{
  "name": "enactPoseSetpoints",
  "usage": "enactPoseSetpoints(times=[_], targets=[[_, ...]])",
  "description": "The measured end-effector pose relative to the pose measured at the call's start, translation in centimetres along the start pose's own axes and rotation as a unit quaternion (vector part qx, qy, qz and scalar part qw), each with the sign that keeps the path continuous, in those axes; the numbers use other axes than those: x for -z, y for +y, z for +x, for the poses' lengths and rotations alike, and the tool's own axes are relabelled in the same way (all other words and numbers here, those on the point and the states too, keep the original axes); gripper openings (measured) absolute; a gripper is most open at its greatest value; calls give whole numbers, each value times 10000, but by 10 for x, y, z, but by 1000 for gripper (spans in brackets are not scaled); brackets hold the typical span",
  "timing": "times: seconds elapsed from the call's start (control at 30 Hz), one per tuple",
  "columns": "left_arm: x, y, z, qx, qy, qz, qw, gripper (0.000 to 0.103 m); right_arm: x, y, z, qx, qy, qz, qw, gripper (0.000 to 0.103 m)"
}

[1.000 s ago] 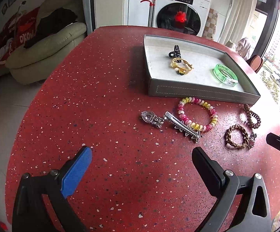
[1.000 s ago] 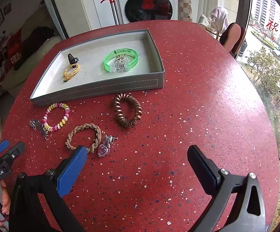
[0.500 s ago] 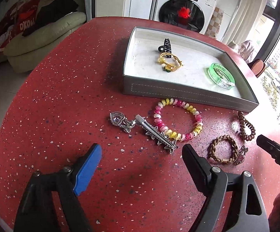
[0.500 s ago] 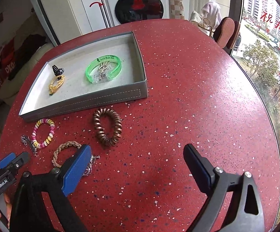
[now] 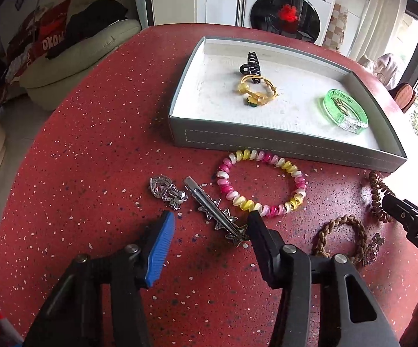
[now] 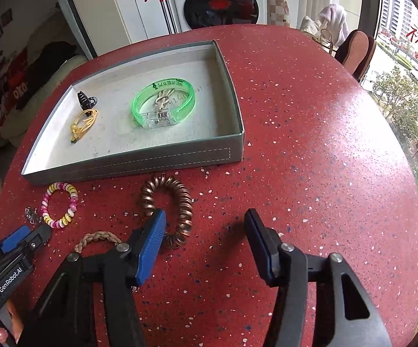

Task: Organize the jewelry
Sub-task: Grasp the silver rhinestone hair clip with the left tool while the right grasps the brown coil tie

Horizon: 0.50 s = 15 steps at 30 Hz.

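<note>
Closing in on two loose pieces at once, judged the approach step of a pick. Left gripper (image 5: 210,225), lower centre of its view: jaws have just been narrowing, not yet clamped, straddling the tail of the silver star hair clip (image 5: 214,209), which lies flat on the red speckled table (image 5: 93,144). Right gripper (image 6: 204,225), lower centre: jaws also narrowing, empty; blue finger (image 6: 154,231) overlaps the brown spiral hair tie (image 6: 168,208), coiled and springy. Grey tray (image 6: 133,163), upper left, already holds the green translucent bangle (image 6: 164,104). Next: lower, centre each piece, pinch. Thin metal clip may skid.
</note>
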State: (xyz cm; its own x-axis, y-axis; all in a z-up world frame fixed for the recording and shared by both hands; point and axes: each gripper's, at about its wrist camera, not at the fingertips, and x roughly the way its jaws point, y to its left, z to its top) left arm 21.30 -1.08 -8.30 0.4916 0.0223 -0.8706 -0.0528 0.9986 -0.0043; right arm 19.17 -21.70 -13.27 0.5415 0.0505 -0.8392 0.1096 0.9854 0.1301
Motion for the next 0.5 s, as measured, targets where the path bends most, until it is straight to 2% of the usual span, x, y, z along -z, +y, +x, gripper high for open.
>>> enactPoseSetpoints(times=[0.07,0.1,0.13,0.2,0.23,0.27,0.5], targets=[[2,-2,-1,64,-61,111,9999,51,0,3,1,-3,49,-86,10000,44],[2,-3,-2,63,-71,174,9998,48,1,5,1,71,31,-163,9998,43],[3,-3,-3,93,-86,227,9997,40,1,7,2,100,53,-226,9997,37],[6,-3,-4,136,-124,350,9992,39,2,9,2,119,59,-279,9995,28],[7,-1,-5,211,-135,401,9989,39,2,9,2,121,68,-268,9995,18],[8,1,-6,301,-151,431,9985,33,2,8,2,122,79,-251,9996,14],[18,22,-22,907,-245,481,9944,34,7,4,-10,-64,-44,-174,9998,12]])
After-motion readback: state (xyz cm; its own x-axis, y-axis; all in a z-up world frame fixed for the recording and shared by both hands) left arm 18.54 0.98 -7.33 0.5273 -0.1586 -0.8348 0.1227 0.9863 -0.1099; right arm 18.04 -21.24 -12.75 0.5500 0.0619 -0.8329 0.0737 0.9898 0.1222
